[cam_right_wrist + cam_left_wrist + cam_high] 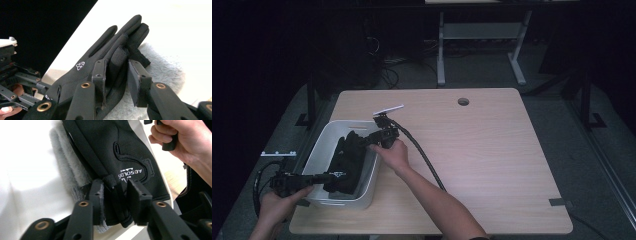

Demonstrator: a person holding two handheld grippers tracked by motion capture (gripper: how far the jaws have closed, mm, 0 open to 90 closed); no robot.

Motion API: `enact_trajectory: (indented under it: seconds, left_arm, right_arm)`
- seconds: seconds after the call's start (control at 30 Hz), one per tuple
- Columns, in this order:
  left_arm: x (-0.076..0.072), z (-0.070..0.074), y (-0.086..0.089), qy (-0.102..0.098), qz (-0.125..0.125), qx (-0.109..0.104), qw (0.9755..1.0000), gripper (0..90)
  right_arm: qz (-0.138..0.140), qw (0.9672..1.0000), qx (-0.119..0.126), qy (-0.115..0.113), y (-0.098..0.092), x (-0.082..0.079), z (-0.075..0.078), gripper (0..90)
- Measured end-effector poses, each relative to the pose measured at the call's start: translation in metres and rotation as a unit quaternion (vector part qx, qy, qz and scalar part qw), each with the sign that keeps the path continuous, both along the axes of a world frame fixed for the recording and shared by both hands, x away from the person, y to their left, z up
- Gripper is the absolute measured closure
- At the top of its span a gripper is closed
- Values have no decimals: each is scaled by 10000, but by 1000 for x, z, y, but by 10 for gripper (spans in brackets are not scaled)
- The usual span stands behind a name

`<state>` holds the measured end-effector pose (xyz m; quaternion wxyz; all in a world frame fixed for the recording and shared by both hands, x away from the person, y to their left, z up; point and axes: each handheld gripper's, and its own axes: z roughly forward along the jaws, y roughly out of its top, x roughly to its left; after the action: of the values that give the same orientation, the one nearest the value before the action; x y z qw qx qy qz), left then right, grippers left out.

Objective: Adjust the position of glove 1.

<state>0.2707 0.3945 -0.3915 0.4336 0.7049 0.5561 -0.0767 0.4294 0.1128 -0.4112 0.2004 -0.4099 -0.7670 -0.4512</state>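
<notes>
The black glove (pixel 117 150) lay in the white bin (pixel 319 155), stretched lengthwise between my two tools, with a grey fleecy piece (pixel 160 70) under it. Its cuff end sat between the jaws of my left tool (pixel 115 200), while its fingers (pixel 130 27) pointed away past the jaws of my right tool (pixel 116 75). From above, the glove was a dark heap along the side of the bin nearer my right hand (pixel 394 152).

On the left tool, the jaws stood slightly apart with the cuff between them; the left pad lay close against the fabric, but a gap showed at the right pad, so I judged the grip slack, not clamped. The right tool was the same: a fold of the glove's side rose between the pads, with daylight beside the right-hand pad, so it was loose there too.

I judged that both ends were straddled this way so the glove would lie flat and straight in the bin instead of bunching up.

Beyond the tools, the bin sat at the left front corner of the tabletop (pixel 492 165), and the right tool's cable (pixel 424 160) trailed across the wood.
</notes>
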Motion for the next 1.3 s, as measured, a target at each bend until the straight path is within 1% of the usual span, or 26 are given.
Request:
enact_trajectory:
  seconds: [0.1, 0.13, 0.23, 0.4, 0.63, 0.73, 0.8, 0.87, 1.0, 1.03, 1.07, 1.17, 1.3]
  left_arm:
    - [0, 1, 1, -12, 23, 9, 10000, 649]
    - [1, 2, 2, -62, 42, -1, 10000, 639]
    - [2, 3, 3, -96, 76, 25, 9999, 634]
    - [3, 10, 4, -187, 176, 38, 9997, 606]
    - [5, 18, 6, -277, 218, -9, 9994, 591]
    - [6, 23, 2, -353, 205, -51, 9992, 590]
    - [7, 25, 1, -368, 187, -62, 9991, 585]
    - [8, 29, -3, -415, 180, -96, 9989, 572]
    - [9, 33, -6, -467, 169, -133, 9987, 546]
    - [10, 36, -9, -496, 145, -164, 9985, 536]
    - [11, 38, -10, -523, 134, -176, 9984, 528]
    - [12, 42, -14, -566, 58, -162, 9983, 512]
    - [13, 45, -18, -595, 18, -197, 9980, 497]
  right_arm:
    - [-9, 10000, 1, -9, -2, 1, 1, 682]
    - [-17, 10000, 6, -12, -3, 1, 2, 683]
    - [-25, 10000, 27, -27, -4, 1, 4, 683]
    - [-50, 10000, 58, -30, -8, 2, 7, 668]
    - [-88, 9998, 158, -65, -16, 3, 14, 647]
    - [-99, 9996, 253, -62, -23, 3, 18, 626]
    - [-92, 9996, 263, -71, -25, 4, 19, 621]
    - [-84, 9994, 340, -82, -30, 4, 23, 601]
    - [-90, 9990, 421, -106, -35, 4, 27, 577]
    - [-111, 9987, 480, -101, -40, 4, 30, 566]
    - [-106, 9987, 485, -106, -43, 4, 31, 553]
    - [-162, 9981, 587, -78, -50, 4, 35, 542]
    - [-186, 9978, 619, -112, -57, 3, 38, 536]
